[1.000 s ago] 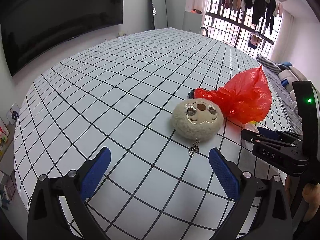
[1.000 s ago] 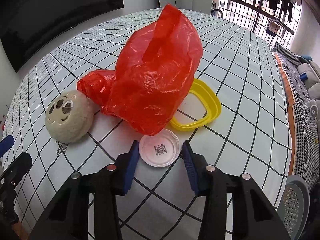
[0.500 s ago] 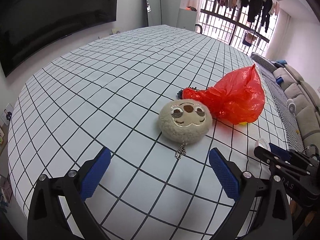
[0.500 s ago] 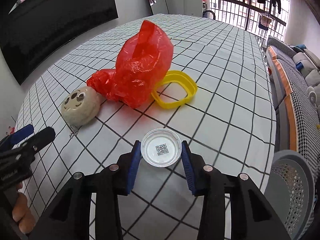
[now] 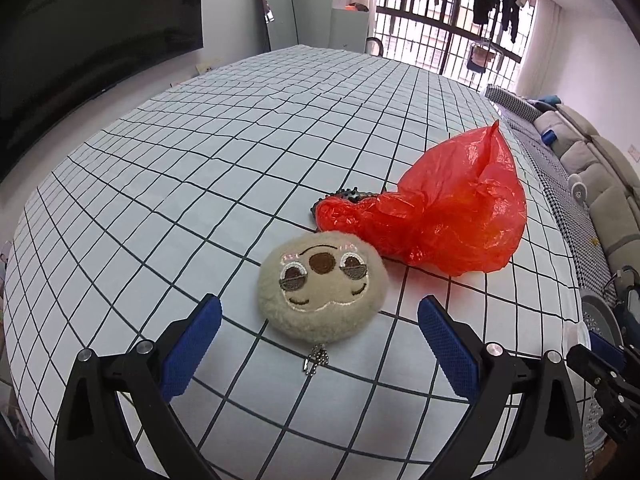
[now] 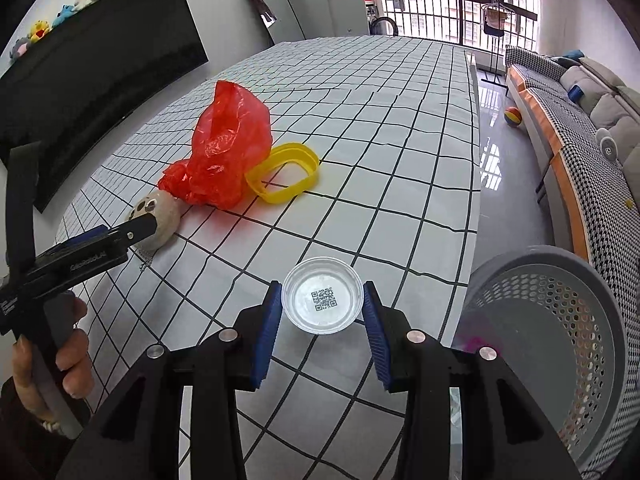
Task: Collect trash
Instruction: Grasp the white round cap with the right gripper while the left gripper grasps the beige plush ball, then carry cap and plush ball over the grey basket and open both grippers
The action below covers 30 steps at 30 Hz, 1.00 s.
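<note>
My right gripper [image 6: 322, 307] is shut on a clear round plastic lid [image 6: 322, 300] with a QR code, held above the checked tablecloth near its right edge. A grey perforated bin [image 6: 560, 344] stands just right of it, below table level. A crumpled red plastic bag [image 6: 224, 152] lies farther back beside a yellow ring-shaped lid [image 6: 286, 178]. My left gripper [image 5: 318, 336] is open, its blue pads either side of a beige plush face [image 5: 322, 284] with a keychain; the red bag [image 5: 448, 220] lies behind it. The left gripper [image 6: 96, 246] also shows in the right wrist view, held by a hand.
A dark spiky item [image 5: 352, 196] peeks from under the red bag. The checked table [image 5: 200, 168] stretches far back and left. A black screen [image 6: 92, 72] lines the left wall; a sofa [image 6: 592, 128] stands at the right beyond a strip of floor.
My right gripper carried the lid away from the red bag, back and right toward the grey bin. My left gripper moved closer to the plush face, which now sits between its pads.
</note>
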{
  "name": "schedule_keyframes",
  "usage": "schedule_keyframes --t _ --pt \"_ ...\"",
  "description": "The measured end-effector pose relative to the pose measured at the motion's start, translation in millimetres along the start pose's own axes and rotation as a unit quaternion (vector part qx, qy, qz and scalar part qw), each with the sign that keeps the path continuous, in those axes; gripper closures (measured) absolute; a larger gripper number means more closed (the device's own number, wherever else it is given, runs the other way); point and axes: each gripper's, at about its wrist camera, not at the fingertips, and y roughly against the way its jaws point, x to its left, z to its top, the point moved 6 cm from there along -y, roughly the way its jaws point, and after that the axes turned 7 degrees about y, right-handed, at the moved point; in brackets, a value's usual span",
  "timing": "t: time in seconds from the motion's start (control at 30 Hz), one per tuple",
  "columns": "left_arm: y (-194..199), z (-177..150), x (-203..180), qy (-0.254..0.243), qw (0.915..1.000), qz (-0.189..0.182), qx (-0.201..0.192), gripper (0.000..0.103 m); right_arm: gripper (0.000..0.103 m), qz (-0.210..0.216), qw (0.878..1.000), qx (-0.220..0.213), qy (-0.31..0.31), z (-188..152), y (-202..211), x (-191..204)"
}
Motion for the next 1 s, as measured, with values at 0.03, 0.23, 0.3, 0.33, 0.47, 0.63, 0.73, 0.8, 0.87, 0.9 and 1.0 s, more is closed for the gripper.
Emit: schedule_keyframes --t 0.03,0.23,0.3,0.33,0.47,0.63,0.73,0.8,0.87,0.9,1.0 --pt "-4 0 -1 -0.002 1.0000 -0.003 0.006 0.006 0.064 0.004 1.000 0.001 -0.001 0 0 0" --pt "-25 5 -2 0.001 0.9996 0.013 0.024 0.006 0.064 0.011 1.000 0.002 -0.005 -2 1 -3" --pt "-28 6 -1 0.005 0.9996 0.012 0.026 0.007 0.064 0.012 1.000 0.001 -0.008 -2 1 -5" --pt "-28 6 -1 0.007 0.9996 0.011 0.026 0.009 0.064 0.013 1.000 0.001 -0.009 -2 1 -6" --pt "-29 4 -1 0.007 0.9994 0.008 0.032 0.034 0.064 0.015 1.000 0.002 -0.015 -3 -1 -9" --pt "-16 -1 4 0.008 0.9997 0.013 0.017 0.036 0.064 0.017 1.000 0.004 -0.016 -4 -2 -9" --pt "0 -8 6 0.006 0.9998 0.020 0.005 0.036 0.064 0.018 1.000 0.005 -0.020 -5 -5 -10" --pt "11 -13 7 0.006 0.9997 0.025 -0.003 0.036 0.064 0.020 1.000 0.004 -0.022 -6 -5 -11" --pt "23 -18 8 0.006 0.9996 0.027 -0.011 0.036 0.064 0.021 1.000 0.002 -0.022 -6 -5 -11" --pt "29 -20 7 0.006 0.9995 0.027 -0.014 0.036 0.064 0.022 1.000 0.000 -0.023 -6 -4 -12" --pt "46 -24 2 0.006 0.9995 0.018 -0.025 0.036 0.064 0.024 0.999 -0.004 -0.024 -6 -1 -14"
